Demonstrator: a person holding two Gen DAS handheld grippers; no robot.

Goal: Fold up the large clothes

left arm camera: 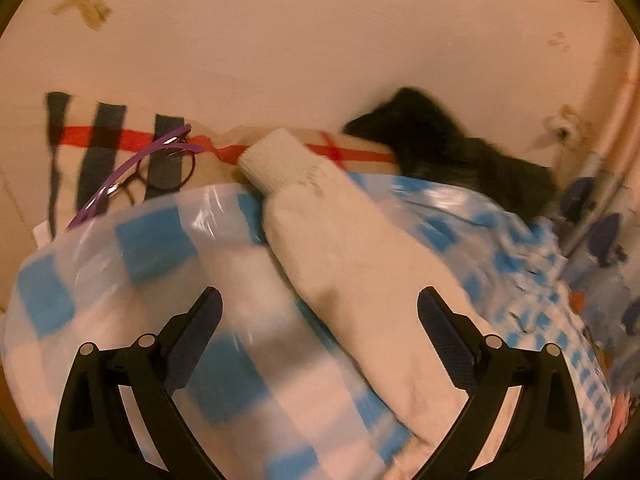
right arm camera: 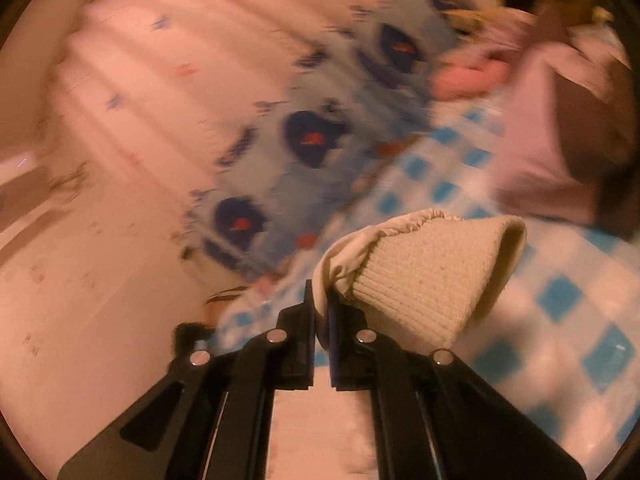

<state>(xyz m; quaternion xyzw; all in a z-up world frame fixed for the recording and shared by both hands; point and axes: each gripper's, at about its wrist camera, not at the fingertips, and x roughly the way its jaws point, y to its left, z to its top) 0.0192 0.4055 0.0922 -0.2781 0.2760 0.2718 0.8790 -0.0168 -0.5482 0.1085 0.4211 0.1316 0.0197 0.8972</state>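
right wrist view: right tongs (right arm camera: 320, 308) pinched shut on the cream garment (right arm camera: 340, 268) beside its ribbed cuff (right arm camera: 432, 276); left tongs (left arm camera: 320, 312) gape empty above its sleeve on the checked bed cover (left arm camera: 152, 240) — draw taut before folding.

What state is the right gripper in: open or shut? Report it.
Shut. In the right wrist view the right gripper has its fingers pinched on the cream garment beside its ribbed cuff, with only cloth between them.
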